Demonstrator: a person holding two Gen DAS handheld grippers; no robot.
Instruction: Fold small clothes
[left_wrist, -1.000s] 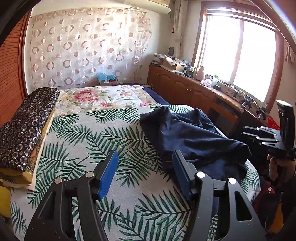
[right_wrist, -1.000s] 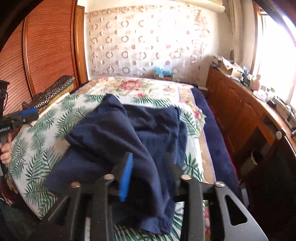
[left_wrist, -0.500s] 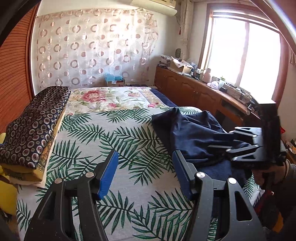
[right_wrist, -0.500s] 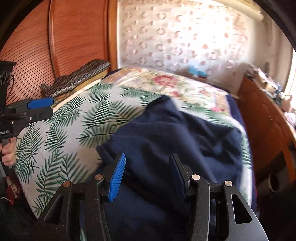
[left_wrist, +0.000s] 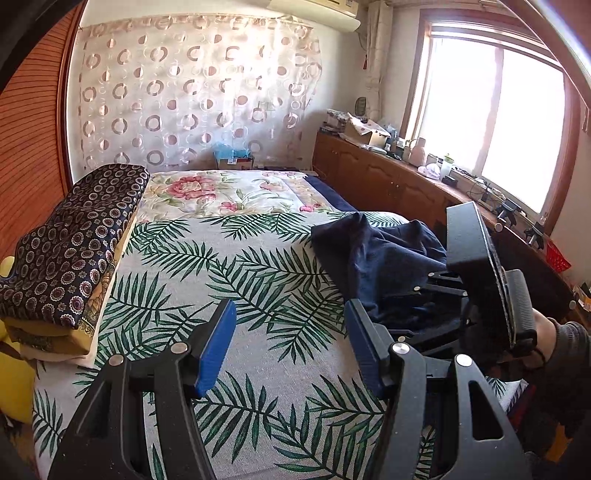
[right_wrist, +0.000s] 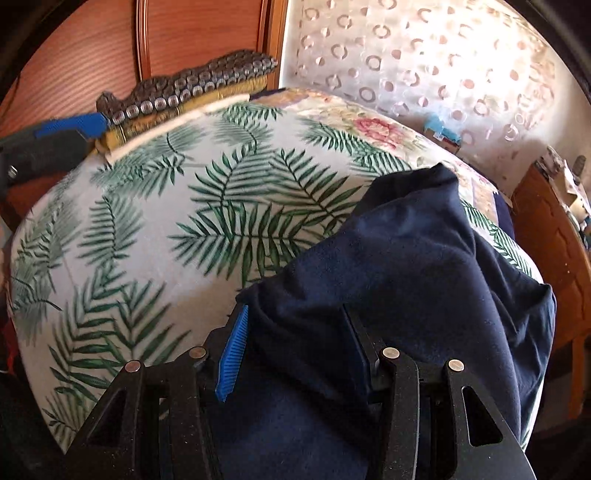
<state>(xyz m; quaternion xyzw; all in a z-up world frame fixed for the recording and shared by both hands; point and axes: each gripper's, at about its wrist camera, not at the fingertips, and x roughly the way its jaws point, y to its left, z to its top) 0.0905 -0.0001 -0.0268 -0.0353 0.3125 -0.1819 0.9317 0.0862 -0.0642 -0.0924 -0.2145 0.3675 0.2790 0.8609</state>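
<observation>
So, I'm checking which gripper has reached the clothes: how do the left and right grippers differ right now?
The left gripper has only leaf-print bedspread between its jaws; the right gripper straddles the navy garment. The left sits beside the garment, the right over it. Both stand open, gripping nothing, and both have blue pads.

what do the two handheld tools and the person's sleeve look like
Both tools are matte black frames with triangular cut-outs and silver round rivets. The left tool and the right tool each carry two flat blue pads with fine ribbing. Seen from the left camera, the right tool has a boxy black block on top and a ribbed black grip. The hand on it comes out of a dark grey sleeve.
</observation>
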